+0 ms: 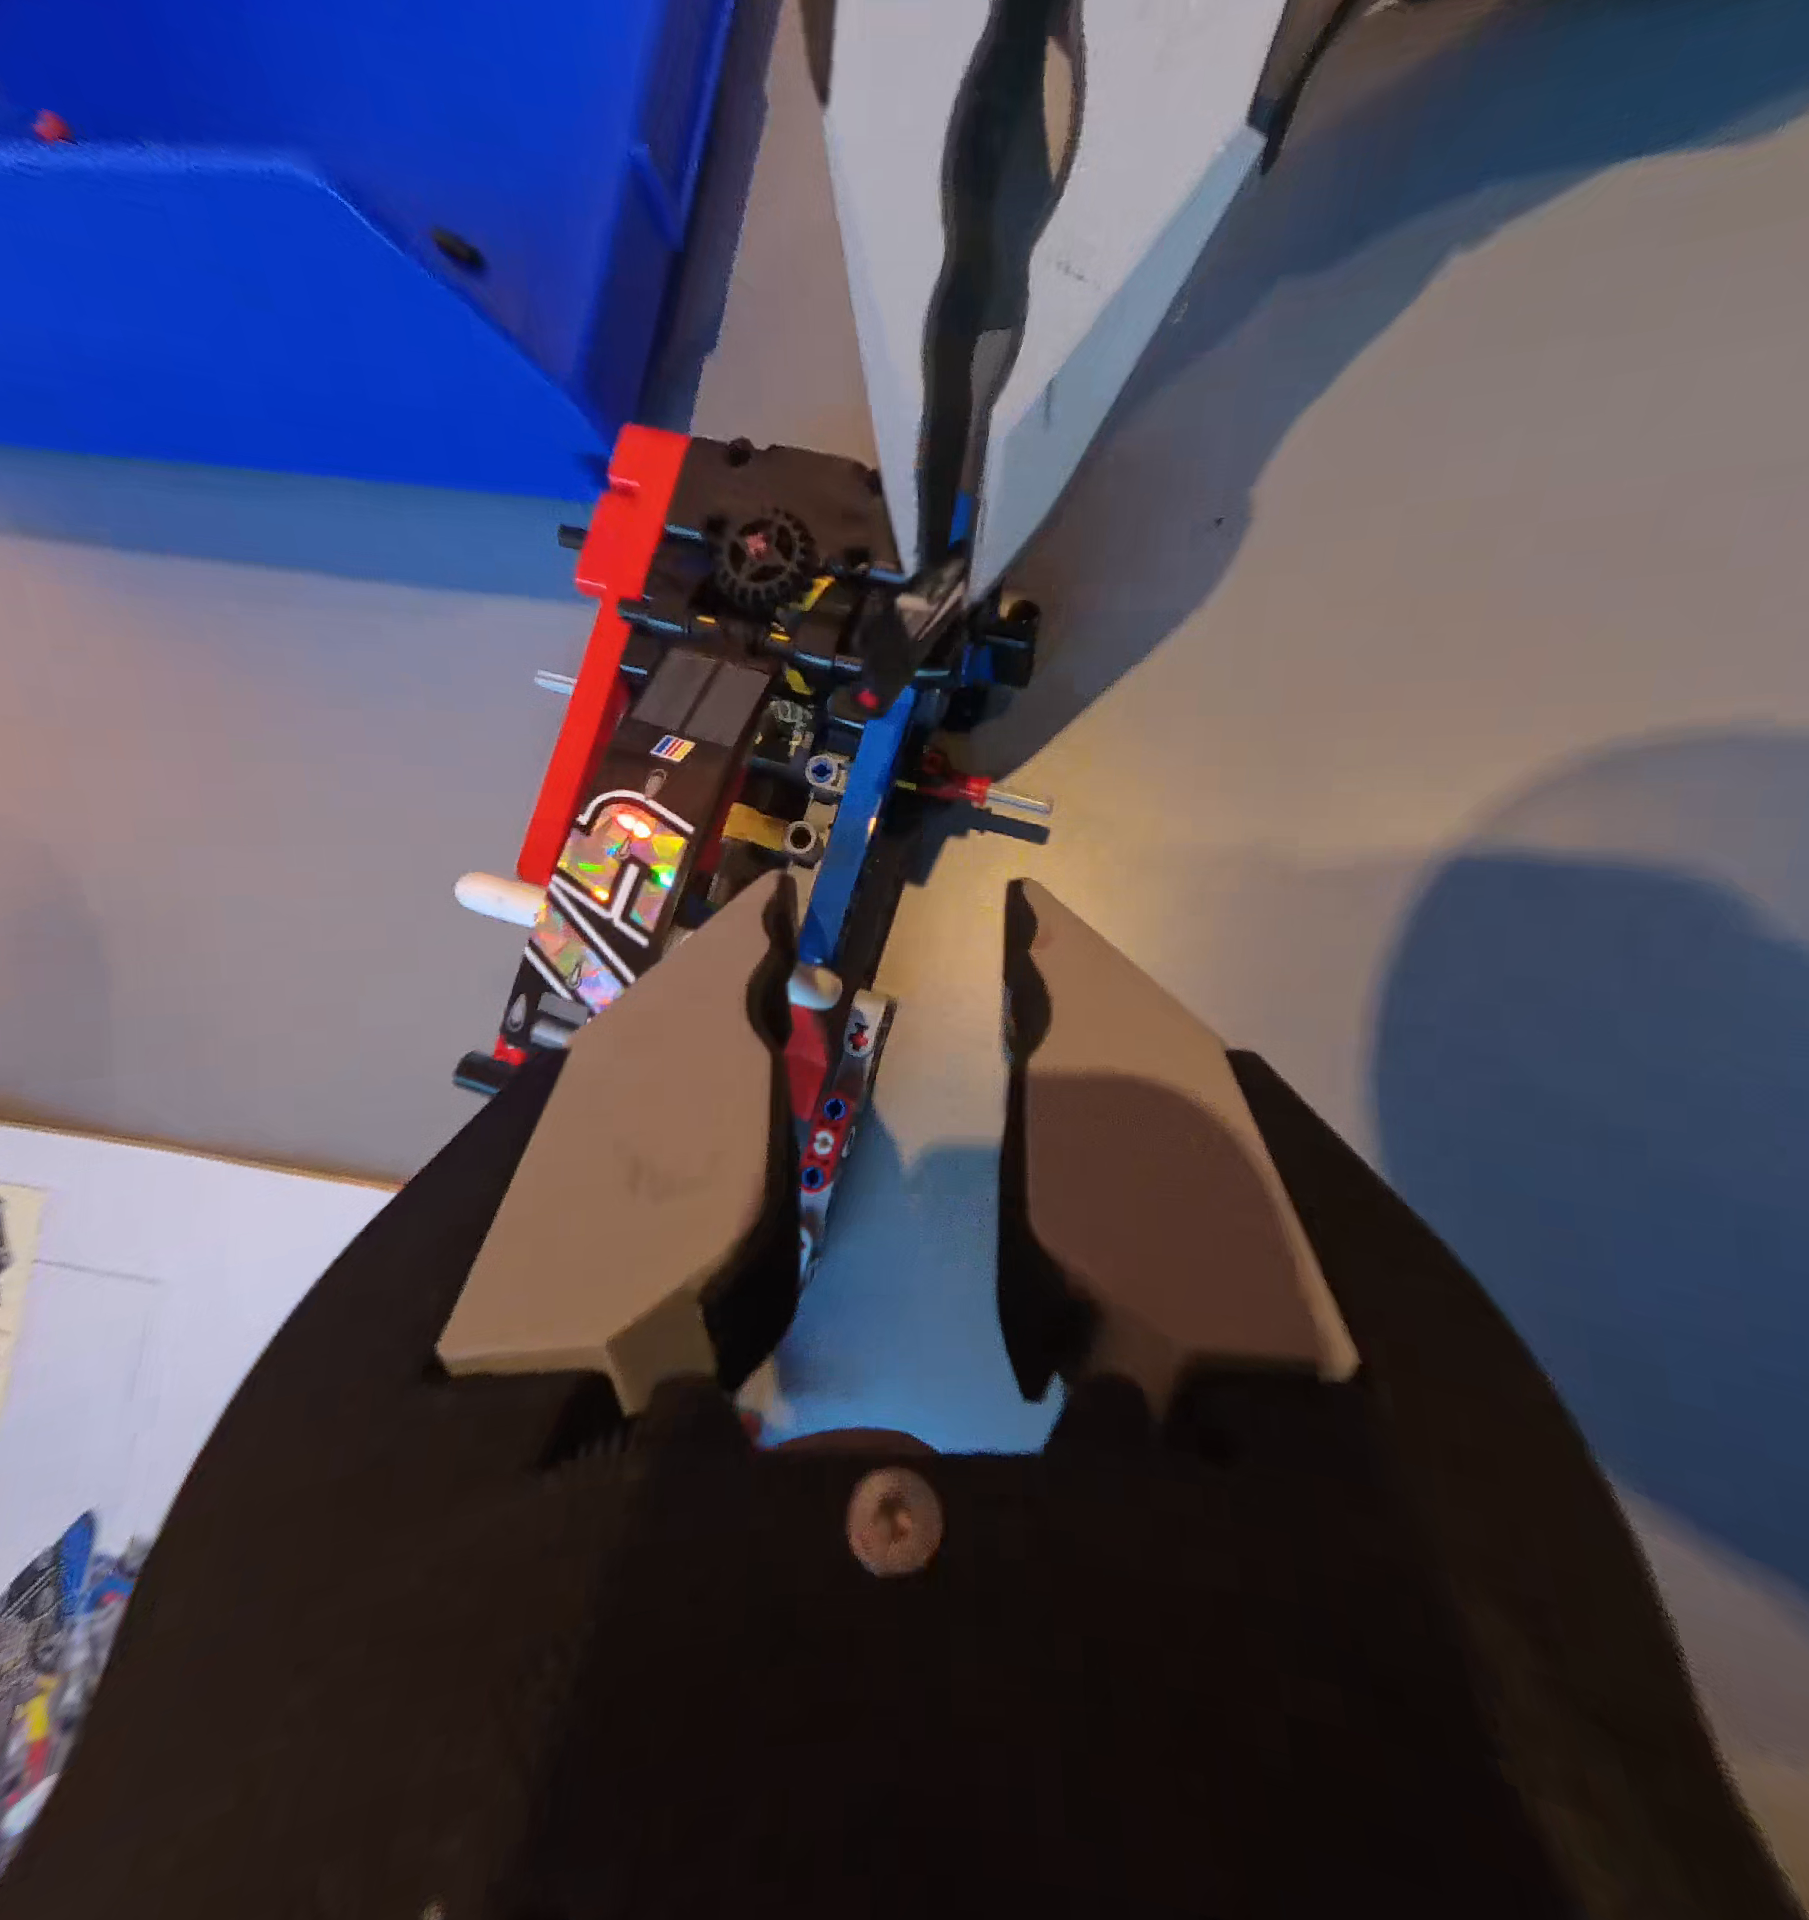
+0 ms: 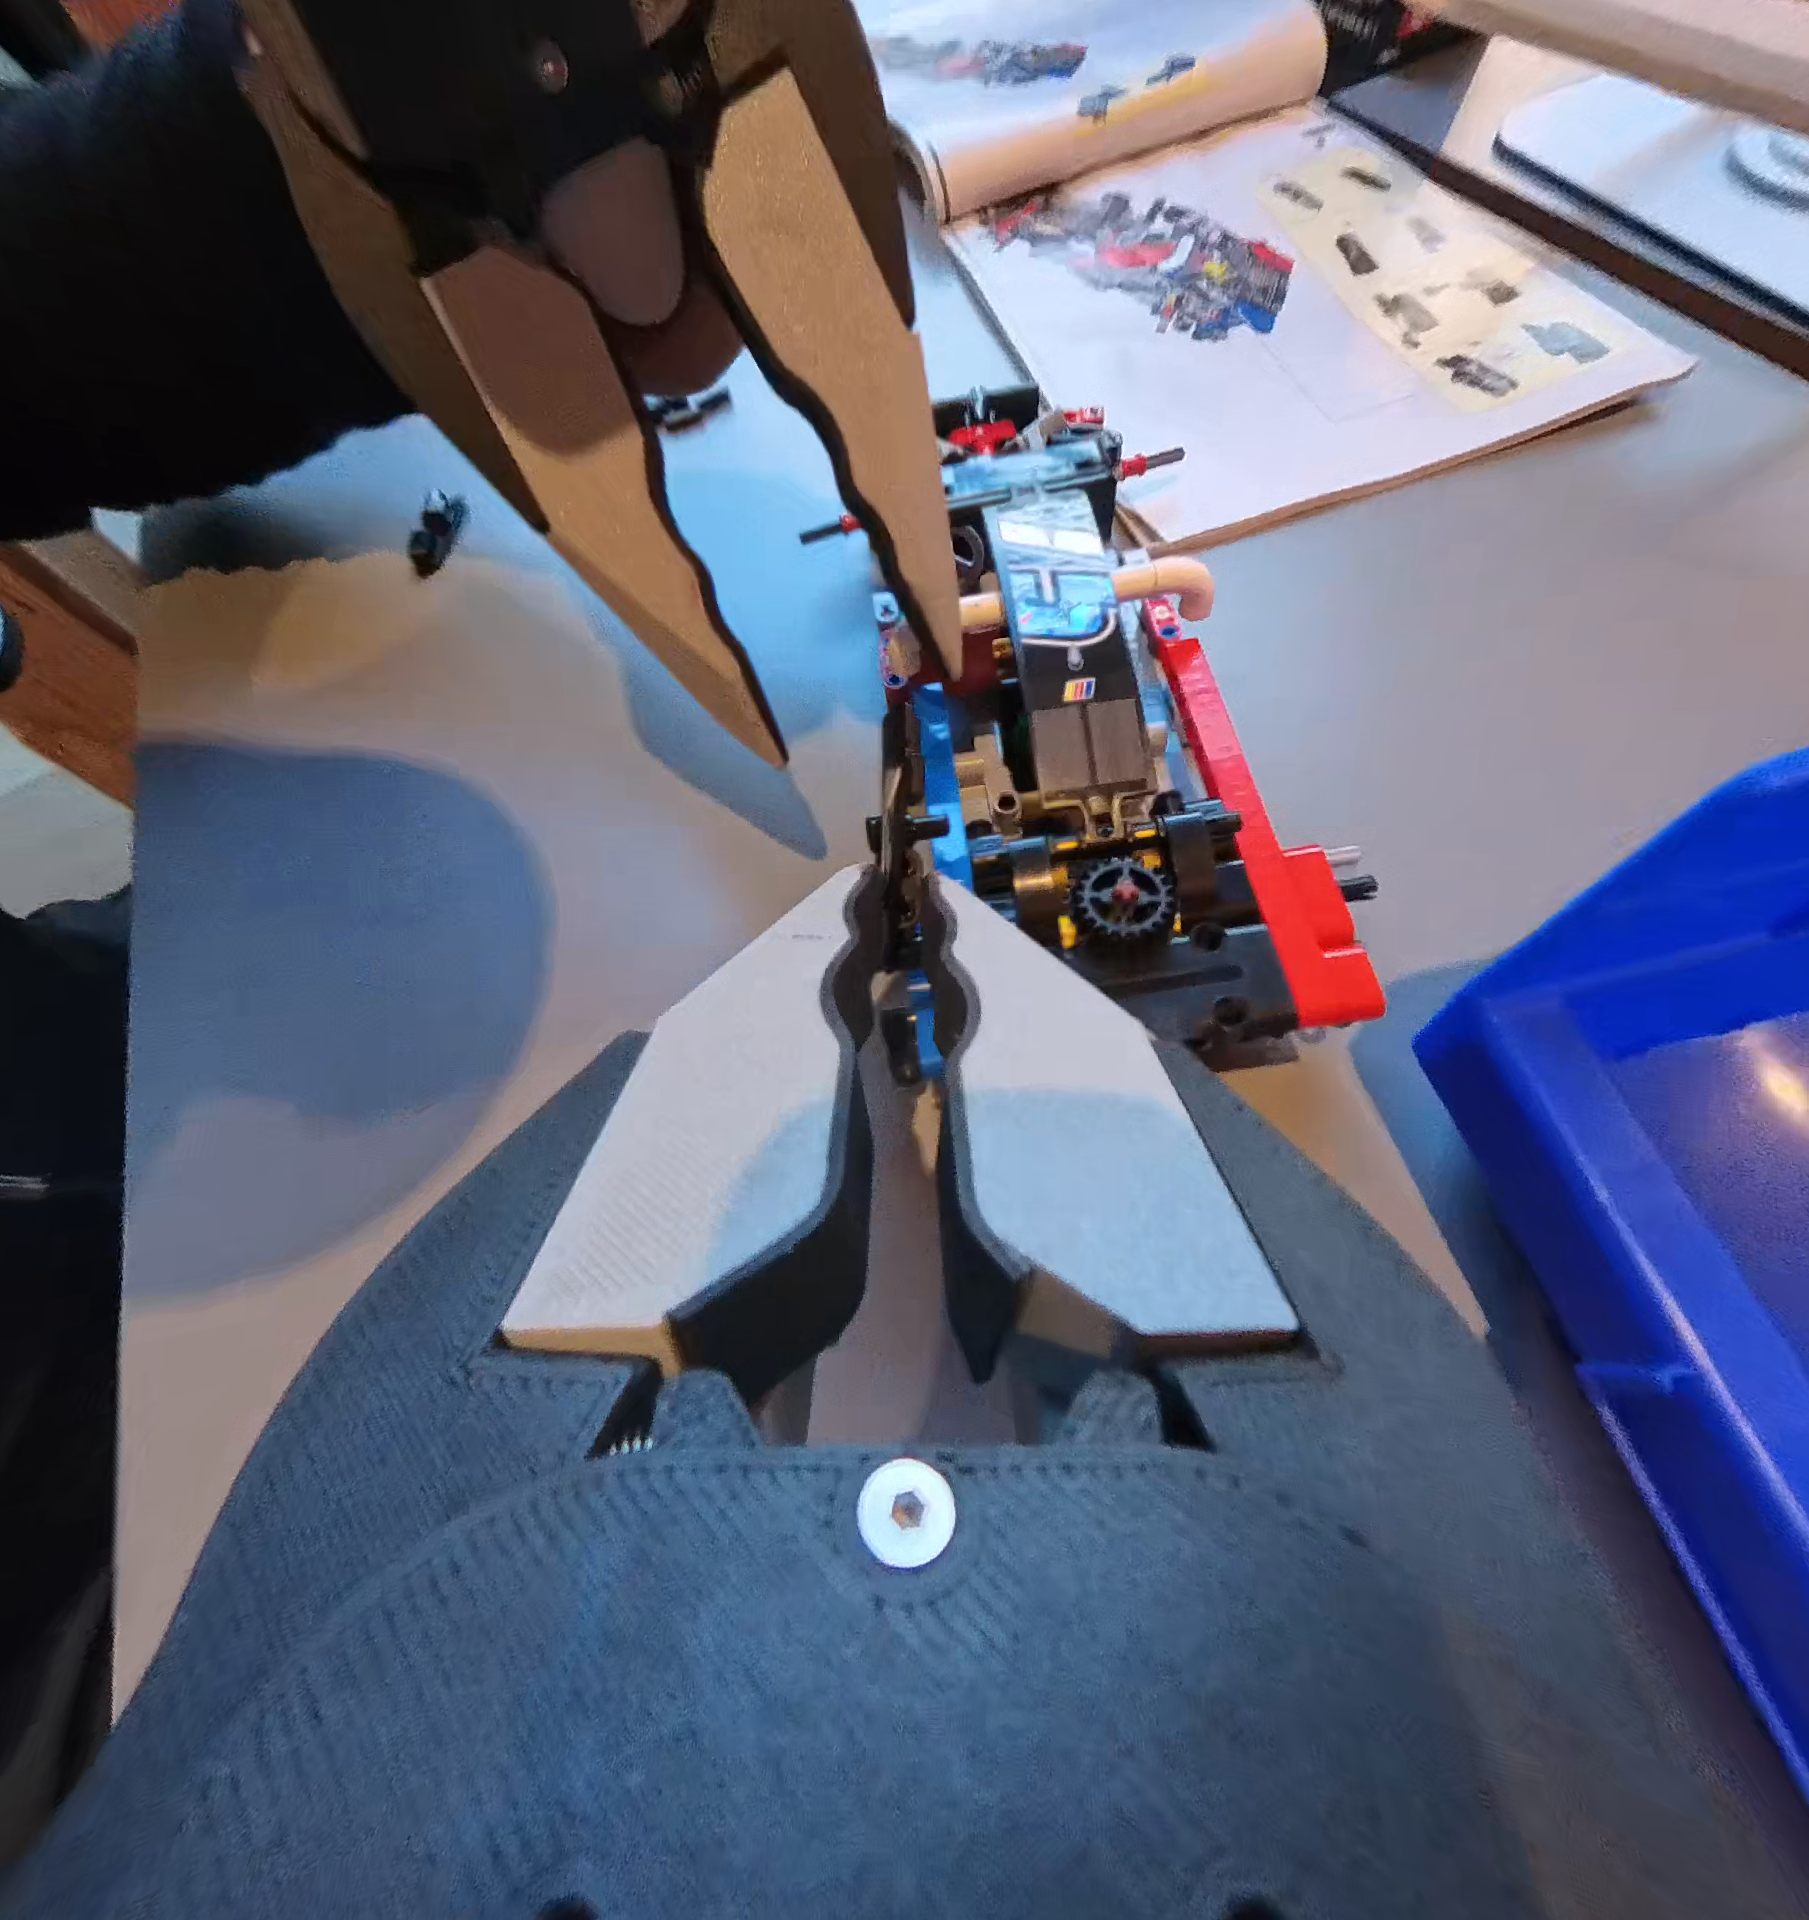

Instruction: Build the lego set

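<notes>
Blue bin beside a half-built Lego car

Blue bin (image 2: 1648, 1174) sits on the table (image 2: 360, 935) beside the Lego car (image 2: 1087, 790), holding one small piece. Right tongs (image 2: 898, 904) are clamped on the car's blue side beam (image 2: 926, 1029). Left tongs (image 1: 895, 904) stand apart, one finger touching the car.

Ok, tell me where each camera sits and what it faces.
Left wrist view: on the left gripper, fingers open, facing the lego model and blue bin.
Right wrist view: on the right gripper, fingers closed on the model's blue beam; a dark sleeve shows.
Shared: model, bin, instruction booklet, each other's gripper.
</notes>
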Action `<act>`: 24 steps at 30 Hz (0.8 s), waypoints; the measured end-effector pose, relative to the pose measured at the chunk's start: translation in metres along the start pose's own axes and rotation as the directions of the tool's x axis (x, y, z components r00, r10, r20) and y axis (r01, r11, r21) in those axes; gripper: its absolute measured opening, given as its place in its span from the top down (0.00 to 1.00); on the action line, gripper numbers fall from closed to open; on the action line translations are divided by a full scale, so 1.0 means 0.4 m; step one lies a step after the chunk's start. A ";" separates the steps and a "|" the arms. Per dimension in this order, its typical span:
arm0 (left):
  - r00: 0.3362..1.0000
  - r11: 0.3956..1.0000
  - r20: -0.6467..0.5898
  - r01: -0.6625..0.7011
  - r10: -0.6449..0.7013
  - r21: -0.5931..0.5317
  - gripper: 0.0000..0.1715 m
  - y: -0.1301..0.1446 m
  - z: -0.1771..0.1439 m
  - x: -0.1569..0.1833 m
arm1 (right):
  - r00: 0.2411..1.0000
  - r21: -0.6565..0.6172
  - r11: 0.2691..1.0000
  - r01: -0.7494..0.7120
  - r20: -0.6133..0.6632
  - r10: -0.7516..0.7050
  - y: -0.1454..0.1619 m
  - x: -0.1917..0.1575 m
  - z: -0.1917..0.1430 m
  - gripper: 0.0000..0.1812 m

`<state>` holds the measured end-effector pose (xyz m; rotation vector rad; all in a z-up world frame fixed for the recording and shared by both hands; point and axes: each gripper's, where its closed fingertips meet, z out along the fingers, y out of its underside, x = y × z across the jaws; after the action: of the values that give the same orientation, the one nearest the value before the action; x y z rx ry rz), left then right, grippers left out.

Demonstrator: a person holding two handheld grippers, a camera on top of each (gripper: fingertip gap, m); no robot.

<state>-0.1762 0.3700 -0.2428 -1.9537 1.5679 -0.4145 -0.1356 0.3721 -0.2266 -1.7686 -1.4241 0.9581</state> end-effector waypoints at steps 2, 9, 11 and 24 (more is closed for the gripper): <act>1.000 1.000 -0.010 0.022 -0.022 -0.008 0.79 0.006 0.014 -0.003 | 1.000 -0.060 0.998 0.009 0.023 -0.008 -0.003 0.003 0.017 0.98; 0.998 0.996 -0.047 0.048 -0.044 0.074 0.84 -0.028 0.000 -0.003 | 0.986 -0.281 0.959 -0.034 0.149 0.079 -0.015 0.016 0.038 0.98; 0.997 0.995 -0.054 0.061 -0.057 0.076 0.85 -0.027 0.007 -0.009 | 0.982 -0.313 0.949 -0.028 0.171 0.085 -0.010 0.016 0.042 0.98; 0.990 0.989 -0.129 0.078 -0.062 0.123 0.97 -0.036 0.009 0.000 | 0.969 -0.308 0.951 0.006 0.238 0.071 -0.019 -0.008 0.070 0.98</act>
<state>-0.1631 0.3726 -0.2366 -1.9203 1.5129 -0.6617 -0.1640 0.3717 -0.2339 -1.9524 -1.7872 1.0486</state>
